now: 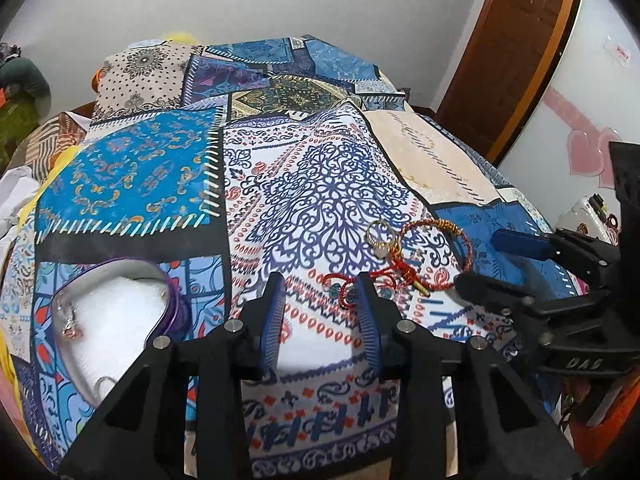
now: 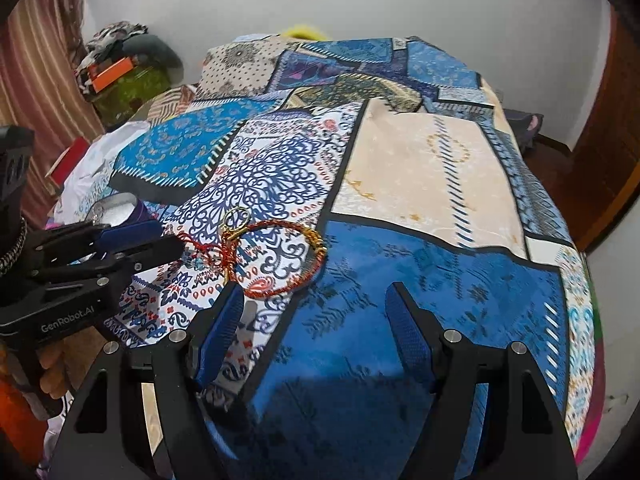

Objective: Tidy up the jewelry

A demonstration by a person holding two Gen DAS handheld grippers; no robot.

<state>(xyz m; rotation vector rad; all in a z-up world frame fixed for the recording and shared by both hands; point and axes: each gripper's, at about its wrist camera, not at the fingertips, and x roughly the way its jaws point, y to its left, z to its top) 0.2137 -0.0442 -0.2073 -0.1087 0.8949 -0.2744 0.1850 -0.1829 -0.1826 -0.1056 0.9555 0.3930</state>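
On the patchwork bedspread [image 1: 320, 184] lie a red-and-gold bangle [image 1: 436, 223] [image 2: 320, 258], a gold ring [image 1: 380, 249] [image 2: 226, 219] and a red cord bracelet with small beads [image 1: 344, 292]. My left gripper [image 1: 320, 284] [image 2: 168, 238] hovers low over the cord bracelet. Its jaws are apart, and the cord's beaded end lies by the right finger without being pinched. My right gripper [image 2: 314, 292] [image 1: 480, 260] stands open just short of the bangle, nothing between its fingers. A purple jewelry box [image 1: 176, 300] [image 2: 140, 210] with white padding sits open at the left, a silver piece [image 1: 70, 324] inside.
The bed fills both views, with a pale wall behind it and a brown wooden door [image 1: 516, 40] at the right. Piled clothes and bags [image 2: 120, 68] sit by a striped curtain at the far left. A hand [image 2: 56, 372] holds the left gripper's handle.
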